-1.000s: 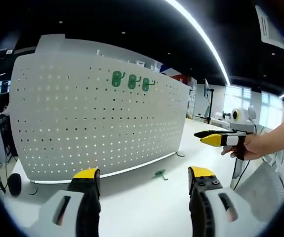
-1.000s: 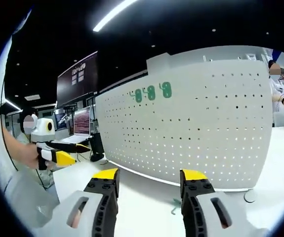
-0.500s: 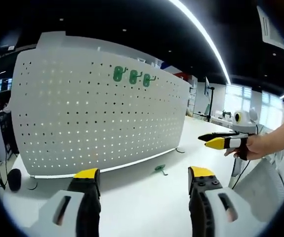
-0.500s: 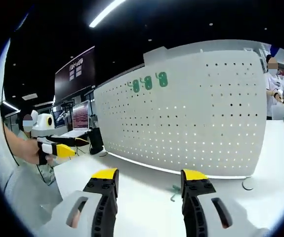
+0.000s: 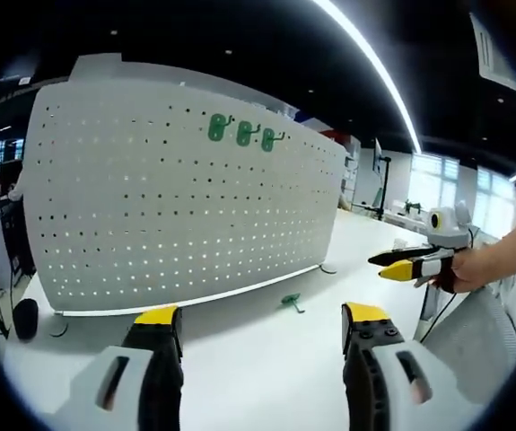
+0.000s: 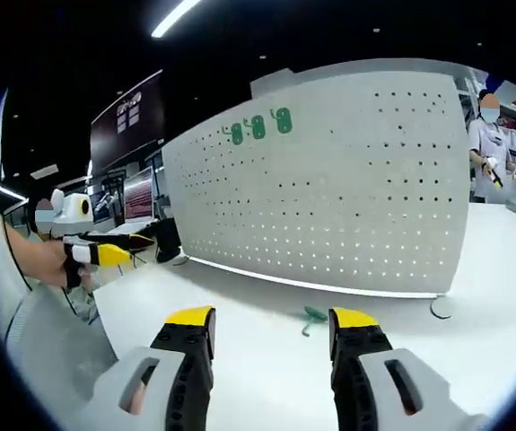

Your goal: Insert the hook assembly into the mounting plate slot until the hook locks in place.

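A white pegboard plate (image 5: 177, 197) stands upright on the white table, with three green hooks (image 5: 242, 133) hung near its top. It appears in the right gripper view too, as the pegboard (image 6: 329, 189) with its hooks (image 6: 258, 127). A loose green hook (image 5: 291, 303) lies on the table in front of the board, also seen as the hook (image 6: 311, 316). My left gripper (image 5: 262, 328) is open and holds nothing, well short of the hook. My right gripper (image 6: 271, 328) is open and holds nothing, just short of the hook. The right gripper (image 5: 410, 265) enters the left view; the left gripper (image 6: 105, 254) enters the right view.
The white table (image 5: 258, 377) stretches toward me. A round base foot (image 6: 441, 307) sits at the board's right end. Monitors (image 6: 136, 202) stand behind the table's left side. A person (image 6: 491, 148) stands far right behind the board.
Both views have tilted so the board and loose hook sit higher in frame. The other gripper has dropped slightly in each view. Both grippers stay open.
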